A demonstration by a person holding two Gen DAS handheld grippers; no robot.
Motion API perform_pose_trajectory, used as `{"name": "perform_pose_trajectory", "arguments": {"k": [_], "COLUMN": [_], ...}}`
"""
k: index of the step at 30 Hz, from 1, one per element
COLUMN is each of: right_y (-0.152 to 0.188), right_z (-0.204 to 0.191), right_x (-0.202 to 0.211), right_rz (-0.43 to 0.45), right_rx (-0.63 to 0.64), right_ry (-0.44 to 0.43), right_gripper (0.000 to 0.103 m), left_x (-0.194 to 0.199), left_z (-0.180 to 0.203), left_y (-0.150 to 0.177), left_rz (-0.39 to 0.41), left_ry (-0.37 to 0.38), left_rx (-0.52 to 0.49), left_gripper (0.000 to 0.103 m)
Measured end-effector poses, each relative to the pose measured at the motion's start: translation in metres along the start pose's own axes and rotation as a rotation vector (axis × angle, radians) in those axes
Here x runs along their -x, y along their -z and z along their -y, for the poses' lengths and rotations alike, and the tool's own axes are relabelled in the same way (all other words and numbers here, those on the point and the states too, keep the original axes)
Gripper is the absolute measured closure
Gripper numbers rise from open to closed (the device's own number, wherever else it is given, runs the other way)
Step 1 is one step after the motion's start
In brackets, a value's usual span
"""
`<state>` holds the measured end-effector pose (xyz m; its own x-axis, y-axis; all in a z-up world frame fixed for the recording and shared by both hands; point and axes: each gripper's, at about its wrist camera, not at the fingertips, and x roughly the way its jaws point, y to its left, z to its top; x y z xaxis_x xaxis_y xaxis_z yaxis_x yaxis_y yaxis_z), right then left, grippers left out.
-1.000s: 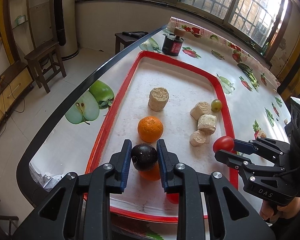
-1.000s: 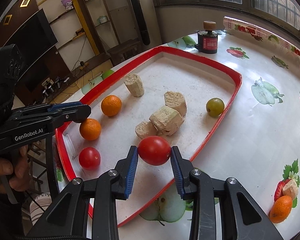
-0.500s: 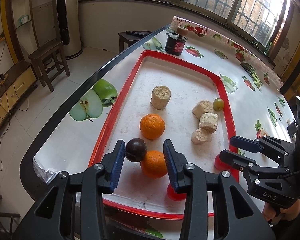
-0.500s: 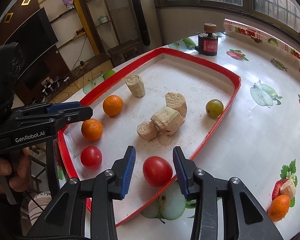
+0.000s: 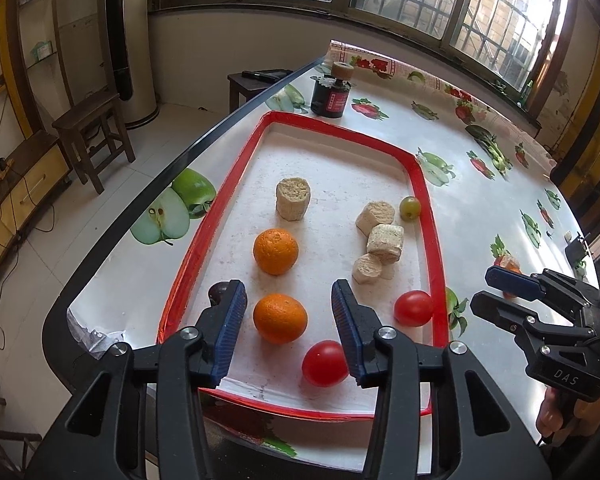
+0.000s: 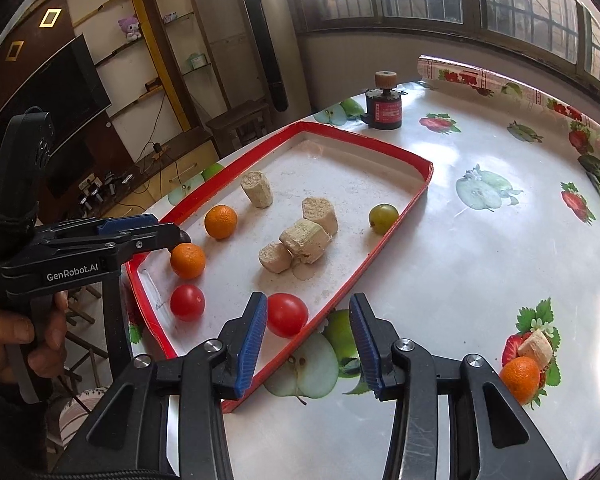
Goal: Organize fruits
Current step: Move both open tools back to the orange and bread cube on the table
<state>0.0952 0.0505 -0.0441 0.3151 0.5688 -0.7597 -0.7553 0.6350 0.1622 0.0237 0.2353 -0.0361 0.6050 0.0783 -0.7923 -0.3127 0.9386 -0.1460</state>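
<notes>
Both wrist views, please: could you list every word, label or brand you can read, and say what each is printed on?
"GenRobot.AI": on the side of the left gripper, right wrist view.
"DAS": on the body of the right gripper, left wrist view.
Red label on the dark jar: has print, too small to read.
Tablecloth: fruit pictures only, no words.

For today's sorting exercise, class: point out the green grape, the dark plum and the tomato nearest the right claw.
green grape [image 5: 410, 208]: left wrist view, middle of its skin.
dark plum [image 5: 217, 291]: left wrist view, visible top beside the left finger.
tomato [image 6: 287, 315]: right wrist view, centre of its red side.
</notes>
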Motion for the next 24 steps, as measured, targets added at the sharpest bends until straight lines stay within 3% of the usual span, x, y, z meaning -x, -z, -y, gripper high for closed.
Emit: {"name": "perform_pose_trajectory", "arguments": {"k": [24], "right_y": [0.061], "right_z": [0.087], "right_x": [0.076], "right_rz": [0.046], "right_rx": [-0.176], "right_ry": [0.134], "right_gripper": [0.055], "left_x": [0.013], "left_z": [0.082], "left_y": [0.014], "left_rz": [-0.013], "left_ry": [0.099], "left_rx": [-0.119], "left_gripper": [0.060]}}
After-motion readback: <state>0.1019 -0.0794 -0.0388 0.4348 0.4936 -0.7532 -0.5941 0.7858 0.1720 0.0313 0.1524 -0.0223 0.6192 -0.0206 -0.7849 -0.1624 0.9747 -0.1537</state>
